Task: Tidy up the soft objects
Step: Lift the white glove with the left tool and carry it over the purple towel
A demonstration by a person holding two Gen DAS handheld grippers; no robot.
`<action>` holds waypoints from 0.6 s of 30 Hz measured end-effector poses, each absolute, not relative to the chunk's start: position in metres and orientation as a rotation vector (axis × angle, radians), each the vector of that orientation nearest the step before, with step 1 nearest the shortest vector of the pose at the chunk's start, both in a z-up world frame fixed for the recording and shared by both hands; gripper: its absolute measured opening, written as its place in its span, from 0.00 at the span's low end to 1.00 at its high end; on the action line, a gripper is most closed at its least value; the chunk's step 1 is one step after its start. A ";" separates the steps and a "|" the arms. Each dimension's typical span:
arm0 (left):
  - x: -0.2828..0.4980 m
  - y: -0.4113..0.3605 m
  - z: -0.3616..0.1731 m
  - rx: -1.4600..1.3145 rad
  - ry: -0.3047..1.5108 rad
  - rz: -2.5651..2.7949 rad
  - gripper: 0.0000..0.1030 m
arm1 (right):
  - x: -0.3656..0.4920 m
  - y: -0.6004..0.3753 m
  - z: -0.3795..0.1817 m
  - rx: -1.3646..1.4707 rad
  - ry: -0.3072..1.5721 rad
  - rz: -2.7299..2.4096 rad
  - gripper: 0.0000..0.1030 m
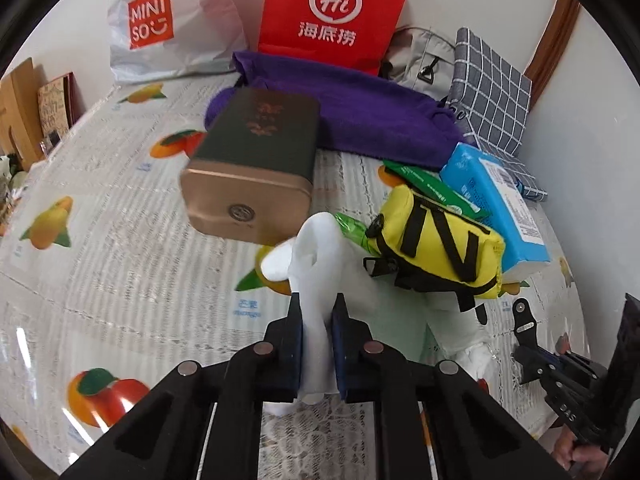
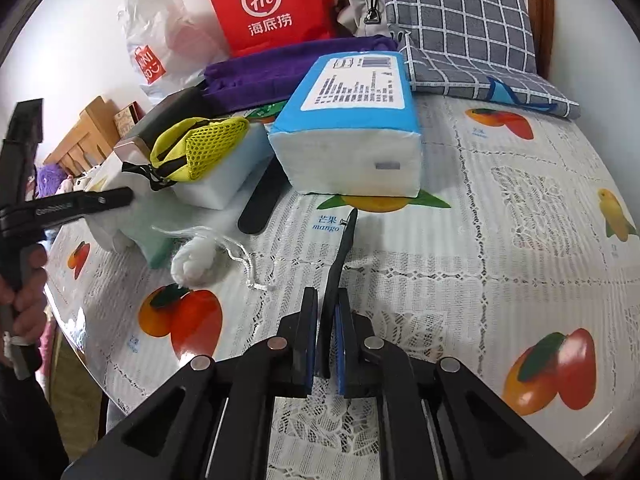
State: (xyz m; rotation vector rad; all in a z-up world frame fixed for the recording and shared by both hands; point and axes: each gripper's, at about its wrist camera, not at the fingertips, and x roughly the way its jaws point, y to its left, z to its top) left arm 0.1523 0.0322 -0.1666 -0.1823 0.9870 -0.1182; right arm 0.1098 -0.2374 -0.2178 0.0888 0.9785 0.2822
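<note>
My left gripper [image 1: 316,304] is shut on a white soft toy [image 1: 316,264], pinching an upright limb of it; the toy's pale green and white body [image 1: 400,320] lies on the table. My right gripper [image 2: 328,300] is shut on a thin black strap piece [image 2: 340,252] that sticks forward over the table. In the right wrist view the toy [image 2: 132,224] lies at the left with its white tail end [image 2: 196,260] and a cord. A yellow mesh pouch [image 1: 436,248] [image 2: 200,148], blue tissue pack [image 1: 496,204] [image 2: 352,128] and purple towel [image 1: 360,116] lie beyond.
A bronze and dark green tin [image 1: 256,164] stands ahead of the left gripper. A red paper bag [image 1: 332,12], a Miniso plastic bag [image 1: 160,24] and a grey checked cushion [image 2: 460,24] lean on the wall. The table [image 2: 500,240] has a fruit-print cover; its edge is at the left.
</note>
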 end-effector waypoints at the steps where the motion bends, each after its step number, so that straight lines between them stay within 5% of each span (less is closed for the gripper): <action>1: 0.150 0.034 -0.163 -0.179 0.980 -0.113 0.11 | 0.110 -0.236 -0.218 0.084 0.979 0.279 0.07; 18: 0.122 0.062 -0.106 -0.198 0.869 -0.075 0.10 | 0.101 -0.231 -0.184 0.092 0.912 0.291 0.03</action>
